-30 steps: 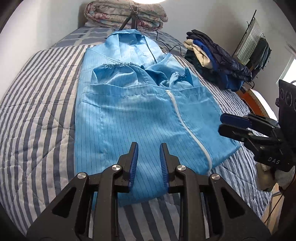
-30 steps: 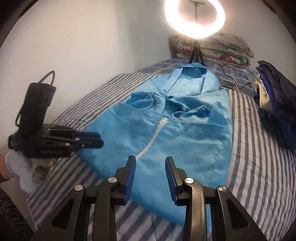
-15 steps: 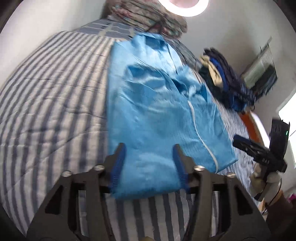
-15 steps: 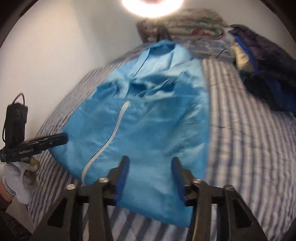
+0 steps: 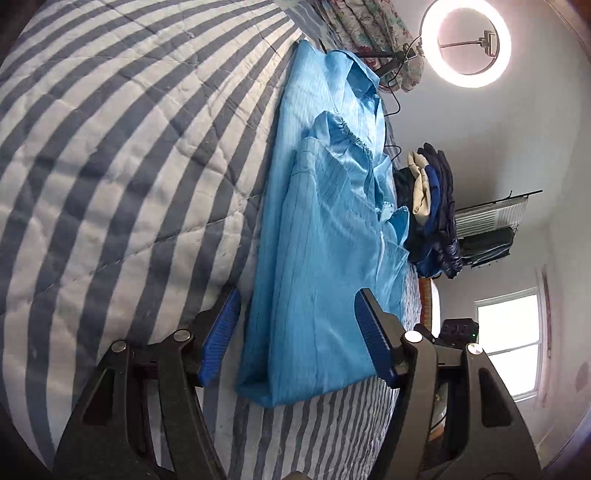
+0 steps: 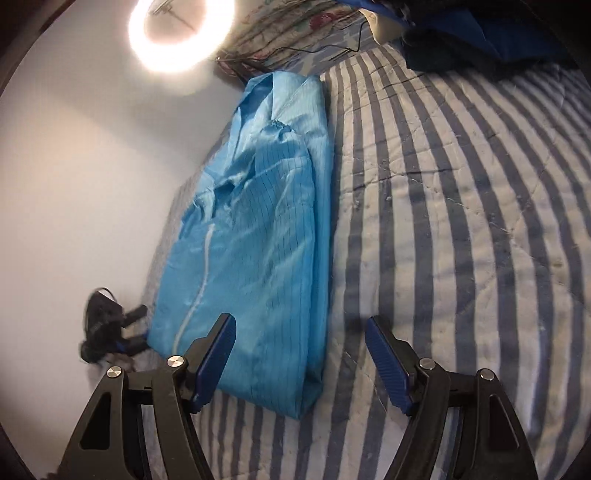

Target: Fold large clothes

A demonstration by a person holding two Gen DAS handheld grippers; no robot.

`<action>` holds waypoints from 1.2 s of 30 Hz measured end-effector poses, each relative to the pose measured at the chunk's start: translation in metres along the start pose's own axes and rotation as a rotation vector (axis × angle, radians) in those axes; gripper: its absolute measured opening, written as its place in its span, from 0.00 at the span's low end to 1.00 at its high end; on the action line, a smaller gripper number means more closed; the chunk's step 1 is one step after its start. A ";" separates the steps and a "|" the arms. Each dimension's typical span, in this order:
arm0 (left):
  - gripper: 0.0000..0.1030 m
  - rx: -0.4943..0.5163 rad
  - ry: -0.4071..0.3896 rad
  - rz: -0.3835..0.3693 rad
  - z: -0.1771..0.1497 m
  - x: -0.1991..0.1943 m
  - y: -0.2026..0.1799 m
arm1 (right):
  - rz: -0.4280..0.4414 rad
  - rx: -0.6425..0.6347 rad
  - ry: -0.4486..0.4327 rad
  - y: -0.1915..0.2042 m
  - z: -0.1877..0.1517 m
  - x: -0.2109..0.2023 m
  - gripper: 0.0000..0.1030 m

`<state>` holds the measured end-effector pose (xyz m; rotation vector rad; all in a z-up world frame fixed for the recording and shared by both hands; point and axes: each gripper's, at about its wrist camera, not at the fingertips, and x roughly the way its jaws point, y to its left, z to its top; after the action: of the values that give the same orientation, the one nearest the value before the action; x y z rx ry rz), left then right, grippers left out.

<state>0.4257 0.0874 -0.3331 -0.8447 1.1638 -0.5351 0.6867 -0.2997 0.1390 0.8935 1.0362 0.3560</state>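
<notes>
A light blue zip-front garment (image 5: pixel 325 229) lies flat on the striped bed, sleeves folded in over its chest and collar at the far end. My left gripper (image 5: pixel 297 334) is open, low over the garment's near left hem corner, its pads clear of the cloth. The right wrist view shows the same garment (image 6: pixel 258 240). My right gripper (image 6: pixel 301 363) hangs over the near right hem corner; its jaws are opening, with the corner below the gap and the pads not touching it. The left gripper (image 6: pixel 110 328) appears blurred at the garment's other corner.
The striped quilt (image 5: pixel 110 184) spreads wide to either side of the garment. A pile of dark and cream clothes (image 5: pixel 432 206) sits at the far right of the bed. A ring light (image 5: pixel 467 42), its cable, and a folded floral quilt (image 5: pixel 365 22) stand beyond the collar.
Both grippers have opened wider, rolled, and dropped toward the garment's near hem, one at each corner. The garment has not moved.
</notes>
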 end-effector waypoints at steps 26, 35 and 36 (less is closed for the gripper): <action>0.03 0.163 -0.010 0.173 -0.102 -0.051 -0.006 | -0.058 -0.142 0.139 0.065 -0.106 -0.021 0.03; 0.03 0.175 -0.002 0.194 -0.168 -0.080 0.006 | -0.088 -0.166 0.163 0.084 -0.168 -0.035 0.03; 0.03 0.169 -0.002 0.190 -0.170 -0.082 0.008 | -0.092 -0.166 0.167 0.085 -0.171 -0.033 0.03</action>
<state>0.2379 0.1033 -0.3192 -0.5829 1.1653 -0.4682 0.5359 -0.1889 0.1888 0.6729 1.1790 0.4380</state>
